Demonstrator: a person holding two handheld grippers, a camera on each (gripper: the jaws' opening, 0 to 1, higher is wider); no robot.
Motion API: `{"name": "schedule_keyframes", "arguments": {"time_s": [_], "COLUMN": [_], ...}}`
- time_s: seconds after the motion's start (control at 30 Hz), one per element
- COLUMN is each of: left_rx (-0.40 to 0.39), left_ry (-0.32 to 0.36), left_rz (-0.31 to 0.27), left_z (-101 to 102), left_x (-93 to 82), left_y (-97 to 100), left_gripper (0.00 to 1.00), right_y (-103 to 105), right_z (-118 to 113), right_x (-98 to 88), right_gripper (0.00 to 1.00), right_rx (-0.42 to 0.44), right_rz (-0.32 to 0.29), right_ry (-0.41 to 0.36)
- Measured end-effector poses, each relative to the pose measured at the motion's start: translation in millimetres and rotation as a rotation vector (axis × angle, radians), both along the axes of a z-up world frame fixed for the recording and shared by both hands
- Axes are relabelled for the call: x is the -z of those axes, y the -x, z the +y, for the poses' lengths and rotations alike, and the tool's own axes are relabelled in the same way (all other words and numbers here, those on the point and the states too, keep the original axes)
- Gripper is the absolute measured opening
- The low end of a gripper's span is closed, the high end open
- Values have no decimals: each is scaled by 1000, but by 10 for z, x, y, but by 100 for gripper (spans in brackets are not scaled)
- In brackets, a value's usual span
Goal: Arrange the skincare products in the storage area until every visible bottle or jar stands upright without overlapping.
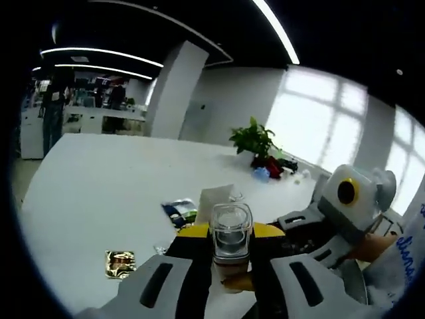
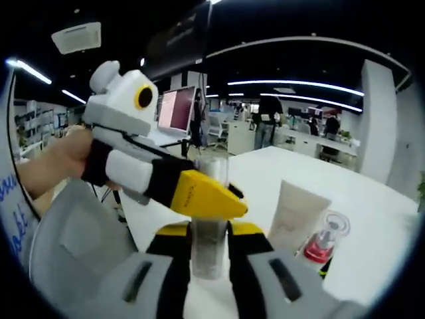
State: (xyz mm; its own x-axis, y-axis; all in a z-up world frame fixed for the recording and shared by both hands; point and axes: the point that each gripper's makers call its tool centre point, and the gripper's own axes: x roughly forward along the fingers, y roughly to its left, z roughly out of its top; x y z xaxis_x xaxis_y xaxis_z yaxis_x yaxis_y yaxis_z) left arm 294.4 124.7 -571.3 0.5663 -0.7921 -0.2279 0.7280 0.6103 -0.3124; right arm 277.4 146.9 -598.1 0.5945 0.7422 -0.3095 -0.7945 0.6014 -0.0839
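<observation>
A clear bottle (image 1: 231,234) with a square see-through cap stands upright between my left gripper's (image 1: 231,244) yellow-tipped jaws, which are shut on it above the white table (image 1: 99,193). My right gripper (image 1: 300,229) reaches in from the right, close to the bottle's lower part. In the right gripper view the same clear bottle (image 2: 210,226) sits between my right gripper's (image 2: 210,234) jaws, which press its sides. My left gripper (image 2: 207,194) clamps it higher up from the left. A white tube (image 2: 296,216) and a clear bottle with a red inside (image 2: 325,243) stand on the table to the right.
A small brown sachet (image 1: 120,262) lies to the left of the jaws. Beyond them are a blue-green packet (image 1: 179,211) and a white tube (image 1: 216,200). A potted plant (image 1: 254,139) with red and blue items (image 1: 267,169) stands at the far edge. People stand at desks behind.
</observation>
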Motion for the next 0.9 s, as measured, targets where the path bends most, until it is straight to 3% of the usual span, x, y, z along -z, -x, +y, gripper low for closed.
{"name": "schedule_keyframes", "arguments": {"time_s": [0.23, 0.37, 0.63, 0.8, 0.9], "left_rx": [153, 299, 541, 688, 770], "left_ry": [-90, -162, -214, -266, -262], "left_rz": [-57, -104, -143, -180, -189], "left_z": [-10, -47, -110, -135, -151], "left_x": [24, 30, 75, 123, 136], "left_y": [101, 249, 469, 616, 715], "left_gripper": [17, 17, 17, 17, 17], "right_y": [61, 123, 258, 355, 444], "right_z": [6, 1, 17, 60, 91], "right_x": [50, 83, 131, 186, 218], "right_gripper": [22, 24, 26, 26, 25], "right_rx": [-64, -121, -238, -304, -359], "right_rz": [12, 45, 47, 78, 93], "right_ry": [-1, -23, 11, 25, 29]}}
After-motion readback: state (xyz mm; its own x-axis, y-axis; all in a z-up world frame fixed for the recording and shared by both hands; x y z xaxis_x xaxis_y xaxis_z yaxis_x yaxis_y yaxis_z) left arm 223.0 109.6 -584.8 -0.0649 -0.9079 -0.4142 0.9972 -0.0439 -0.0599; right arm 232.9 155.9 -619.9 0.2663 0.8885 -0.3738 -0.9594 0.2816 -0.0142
